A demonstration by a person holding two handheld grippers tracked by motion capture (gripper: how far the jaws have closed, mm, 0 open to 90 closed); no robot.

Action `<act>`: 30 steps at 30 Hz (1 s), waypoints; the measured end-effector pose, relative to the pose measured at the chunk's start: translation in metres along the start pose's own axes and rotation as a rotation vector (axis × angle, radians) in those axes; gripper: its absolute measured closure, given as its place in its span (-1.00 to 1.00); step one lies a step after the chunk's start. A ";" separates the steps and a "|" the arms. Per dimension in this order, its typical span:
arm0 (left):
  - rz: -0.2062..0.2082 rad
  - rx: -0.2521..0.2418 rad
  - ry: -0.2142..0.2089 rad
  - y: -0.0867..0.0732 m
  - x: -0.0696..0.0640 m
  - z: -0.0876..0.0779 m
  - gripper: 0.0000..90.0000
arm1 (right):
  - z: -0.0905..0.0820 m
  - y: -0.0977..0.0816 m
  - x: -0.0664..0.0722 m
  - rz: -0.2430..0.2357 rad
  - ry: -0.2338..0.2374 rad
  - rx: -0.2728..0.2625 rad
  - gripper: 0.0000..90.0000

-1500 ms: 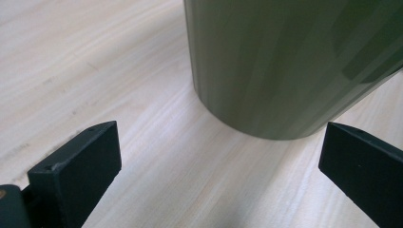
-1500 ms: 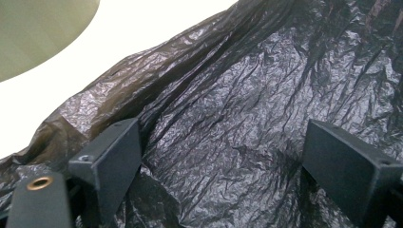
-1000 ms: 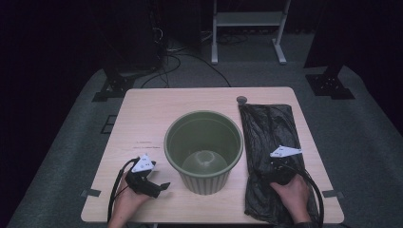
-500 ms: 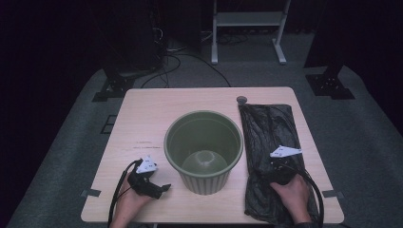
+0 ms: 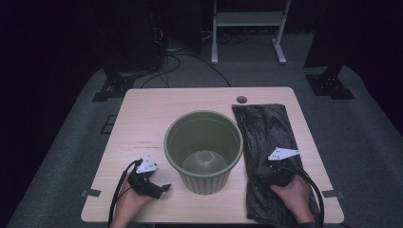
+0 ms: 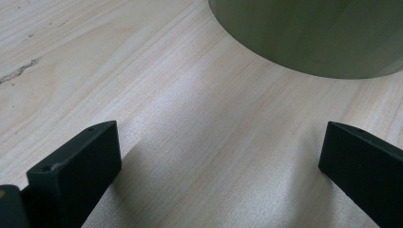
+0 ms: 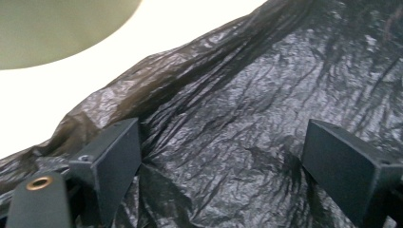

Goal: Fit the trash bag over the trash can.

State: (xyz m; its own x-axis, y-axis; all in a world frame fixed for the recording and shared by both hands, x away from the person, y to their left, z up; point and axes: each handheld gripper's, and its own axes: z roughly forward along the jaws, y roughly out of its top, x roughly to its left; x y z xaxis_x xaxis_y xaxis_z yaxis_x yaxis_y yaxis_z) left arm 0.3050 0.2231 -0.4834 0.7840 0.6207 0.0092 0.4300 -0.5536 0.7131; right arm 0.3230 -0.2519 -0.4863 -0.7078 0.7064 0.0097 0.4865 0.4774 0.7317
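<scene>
Green bin (image 5: 203,151): upright, table centre, mouth clear for lining. Black bag (image 5: 268,156): flat along right edge. Your right gripper (image 5: 272,176): jaws apart over bag, ready to pinch. Your left gripper (image 5: 151,186): jaws apart, near front edge beside bin.

Olive-green bin (image 5: 203,151); glossy black crinkled bag (image 5: 266,137); pale wood-grain table (image 5: 152,118); black grippers.

A white metal stand (image 5: 248,19) and black cables (image 5: 183,59) occupy the grey floor (image 5: 366,128) behind.
</scene>
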 end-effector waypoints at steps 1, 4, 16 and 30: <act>0.000 0.000 0.000 0.000 0.000 0.000 -1.00 | 0.000 0.000 0.001 -0.013 0.013 0.001 -0.75; 0.000 0.000 0.000 0.000 0.000 0.000 -1.00 | -0.001 -0.001 0.005 -0.058 0.058 0.002 -0.75; 0.000 0.000 0.000 0.000 0.000 0.000 -1.00 | -0.027 0.005 0.008 -0.007 0.026 -0.025 -0.72; 0.000 0.000 0.001 0.000 0.000 0.000 -1.00 | -0.044 -0.016 -0.054 0.196 -0.223 0.033 -0.72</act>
State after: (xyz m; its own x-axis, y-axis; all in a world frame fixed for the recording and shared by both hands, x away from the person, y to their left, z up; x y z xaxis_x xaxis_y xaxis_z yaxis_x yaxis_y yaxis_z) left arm 0.3049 0.2230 -0.4834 0.7834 0.6214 0.0098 0.4300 -0.5534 0.7133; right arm 0.3310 -0.3213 -0.4683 -0.4704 0.8825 -0.0037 0.6217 0.3344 0.7083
